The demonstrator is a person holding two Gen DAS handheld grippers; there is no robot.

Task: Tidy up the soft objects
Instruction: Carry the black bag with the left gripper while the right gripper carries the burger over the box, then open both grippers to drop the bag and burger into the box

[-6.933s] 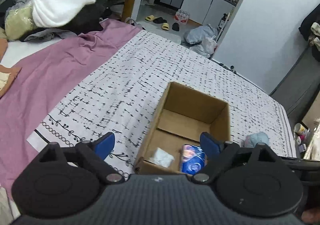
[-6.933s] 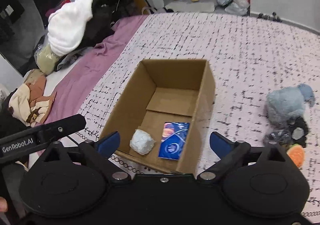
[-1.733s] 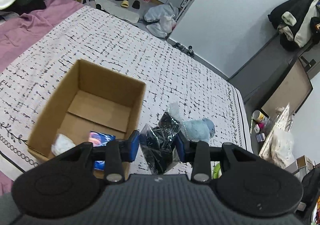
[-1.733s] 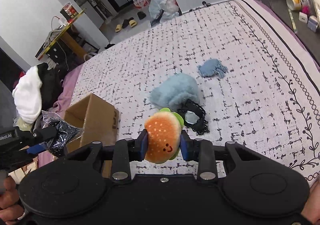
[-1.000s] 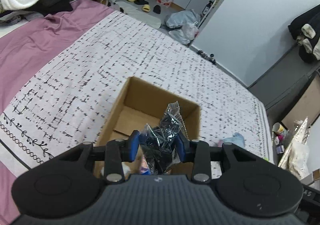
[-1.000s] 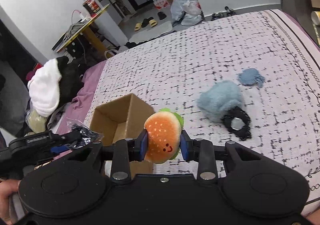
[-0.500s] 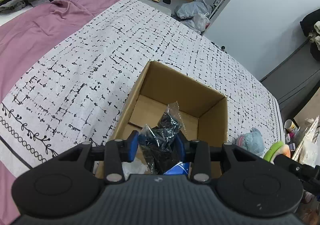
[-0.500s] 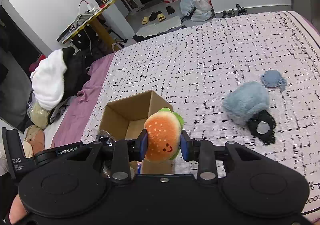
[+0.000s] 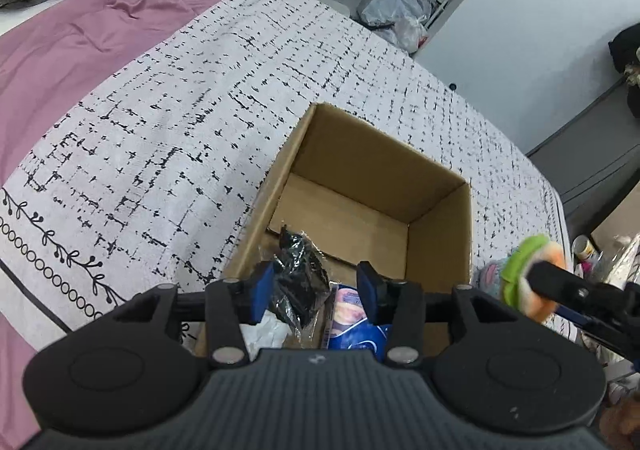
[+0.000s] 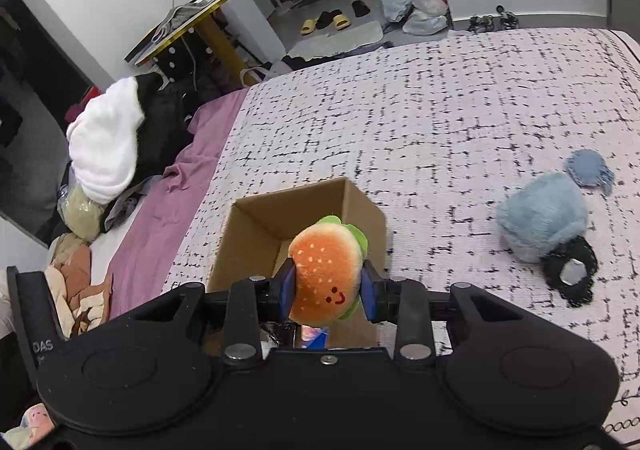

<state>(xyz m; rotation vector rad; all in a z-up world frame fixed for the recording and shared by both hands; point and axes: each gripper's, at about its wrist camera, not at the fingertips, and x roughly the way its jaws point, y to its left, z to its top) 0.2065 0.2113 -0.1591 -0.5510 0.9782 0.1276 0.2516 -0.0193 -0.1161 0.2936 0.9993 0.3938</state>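
Note:
An open cardboard box (image 9: 438, 238) sits on the patterned bedspread; it also shows in the right wrist view (image 10: 248, 234). My left gripper (image 9: 314, 292) is open above the box's near end, and a black item in clear plastic (image 9: 298, 282) lies free between its fingers inside the box. A blue packet (image 9: 352, 326) and a white wad (image 9: 266, 332) lie beside it. My right gripper (image 10: 326, 286) is shut on a plush hamburger (image 10: 326, 272) over the box; the hamburger also shows in the left wrist view (image 9: 532, 274).
A light blue plush (image 10: 540, 216), a black lacy item (image 10: 572, 274) and a small blue fuzzy piece (image 10: 588, 166) lie on the bedspread to the right. A purple sheet (image 9: 60, 42) and a clothes pile (image 10: 108, 146) are to the left.
My left gripper has opened and let the black plastic-wrapped item drop into the box. My right gripper has carried the hamburger closer, over the box.

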